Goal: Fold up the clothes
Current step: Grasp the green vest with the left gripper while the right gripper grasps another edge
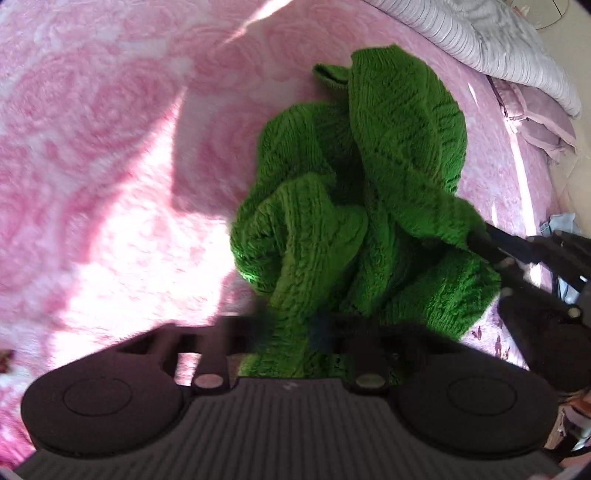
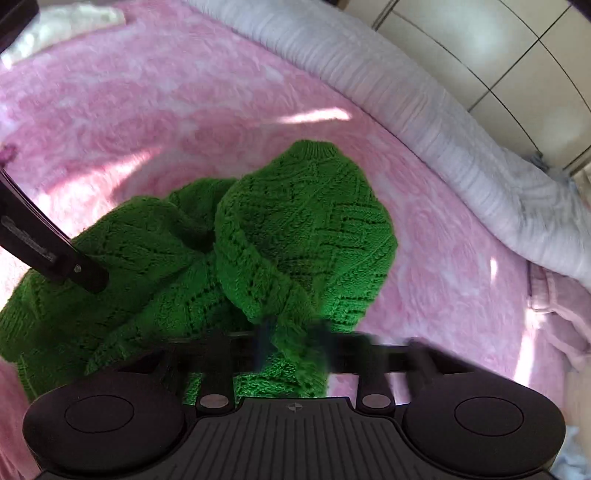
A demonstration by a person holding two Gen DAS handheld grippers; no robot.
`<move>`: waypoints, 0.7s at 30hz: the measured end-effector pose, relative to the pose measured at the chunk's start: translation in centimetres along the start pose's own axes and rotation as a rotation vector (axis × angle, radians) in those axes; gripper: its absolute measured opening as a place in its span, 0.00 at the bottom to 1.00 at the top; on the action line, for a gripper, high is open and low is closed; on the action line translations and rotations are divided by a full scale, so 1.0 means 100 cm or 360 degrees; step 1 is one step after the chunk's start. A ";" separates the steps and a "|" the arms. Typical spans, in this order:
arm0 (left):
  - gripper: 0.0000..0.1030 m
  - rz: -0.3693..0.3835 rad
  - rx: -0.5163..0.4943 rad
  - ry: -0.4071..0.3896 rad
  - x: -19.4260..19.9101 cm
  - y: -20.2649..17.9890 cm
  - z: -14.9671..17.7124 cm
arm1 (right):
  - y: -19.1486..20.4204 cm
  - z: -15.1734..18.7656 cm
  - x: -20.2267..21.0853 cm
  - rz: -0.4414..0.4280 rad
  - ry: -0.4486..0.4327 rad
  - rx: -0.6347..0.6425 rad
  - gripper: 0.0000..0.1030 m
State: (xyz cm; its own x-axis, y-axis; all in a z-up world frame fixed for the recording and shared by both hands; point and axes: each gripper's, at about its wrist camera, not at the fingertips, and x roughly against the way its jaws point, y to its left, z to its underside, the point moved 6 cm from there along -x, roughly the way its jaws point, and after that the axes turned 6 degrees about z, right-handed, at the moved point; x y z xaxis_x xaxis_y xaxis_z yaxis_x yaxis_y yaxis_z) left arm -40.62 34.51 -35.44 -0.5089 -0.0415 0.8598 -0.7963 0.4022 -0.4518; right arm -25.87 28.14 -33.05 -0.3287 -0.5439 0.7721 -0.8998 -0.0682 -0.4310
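Note:
A green knitted sweater (image 1: 369, 192) hangs bunched above a pink bed cover (image 1: 110, 147). My left gripper (image 1: 295, 332) is shut on a fold of the sweater close to the camera. My right gripper (image 2: 295, 343) is shut on another fold of the same sweater (image 2: 295, 236). The right gripper also shows at the right edge of the left wrist view (image 1: 491, 247), gripping the knit. The left gripper shows at the left of the right wrist view (image 2: 92, 280), pinching the knit. The fingertips are mostly buried in the fabric.
A rolled white-grey quilt (image 2: 443, 140) lies along the bed's far edge, also in the left wrist view (image 1: 498, 37). A pink pillow (image 1: 535, 122) lies beside it. Beige floor tiles (image 2: 498, 55) show beyond the bed. A white cloth (image 2: 62, 26) lies at the far left.

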 end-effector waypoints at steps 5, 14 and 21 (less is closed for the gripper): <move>0.06 -0.0059 -0.0021 -0.0126 0.025 -0.001 0.025 | -0.062 0.059 0.019 0.0010 0.0173 -0.0424 0.03; 0.18 -0.0084 0.0025 -0.0008 0.046 0.012 0.063 | -0.109 0.209 0.013 -0.0169 0.0951 -0.0785 0.04; 0.39 0.0006 0.0047 -0.0200 0.054 0.021 0.003 | -0.111 0.164 -0.005 -0.0204 0.0683 -0.0717 0.59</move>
State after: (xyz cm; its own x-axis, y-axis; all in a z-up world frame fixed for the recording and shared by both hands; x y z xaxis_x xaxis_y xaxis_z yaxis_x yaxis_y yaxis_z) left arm -45.15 34.85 -31.84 -0.5474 -0.1550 0.8224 -0.8026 0.3757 -0.4634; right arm -11.02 15.43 -36.30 -0.2118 -0.1647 0.9633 -0.9415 0.2989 -0.1559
